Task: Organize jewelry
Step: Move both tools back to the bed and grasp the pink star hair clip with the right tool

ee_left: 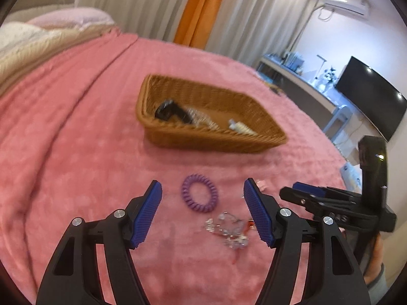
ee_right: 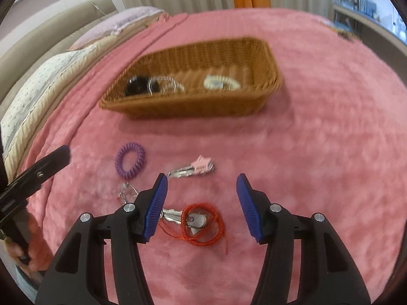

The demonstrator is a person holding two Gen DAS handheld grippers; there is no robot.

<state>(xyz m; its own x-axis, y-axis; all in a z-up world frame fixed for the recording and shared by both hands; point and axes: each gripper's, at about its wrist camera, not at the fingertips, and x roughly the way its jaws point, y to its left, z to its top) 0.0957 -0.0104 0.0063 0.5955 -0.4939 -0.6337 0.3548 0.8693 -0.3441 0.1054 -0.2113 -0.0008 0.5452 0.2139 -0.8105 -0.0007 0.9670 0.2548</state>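
Two grippers are held over a pink plush bed cover (ee_right: pixel 318 132), both with jaws spread wide and empty. Between the left gripper (ee_left: pixel 203 212) jaws lie a purple spiral hair tie (ee_left: pixel 200 197) and, nearer, a clear crystal bracelet (ee_left: pixel 227 230). Below the right gripper (ee_right: pixel 202 204) a red cord loop (ee_right: pixel 203 226) is seen over silver hair clips (ee_right: pixel 173 216). Farther off a brown woven wicker basket (ee_right: pixel 193 106) holds black, clear and white hair ties.

Soft, even indoor light — basket (ee_right: pixel 190 106) perhaps motion-blurred; fisheye edges bend.
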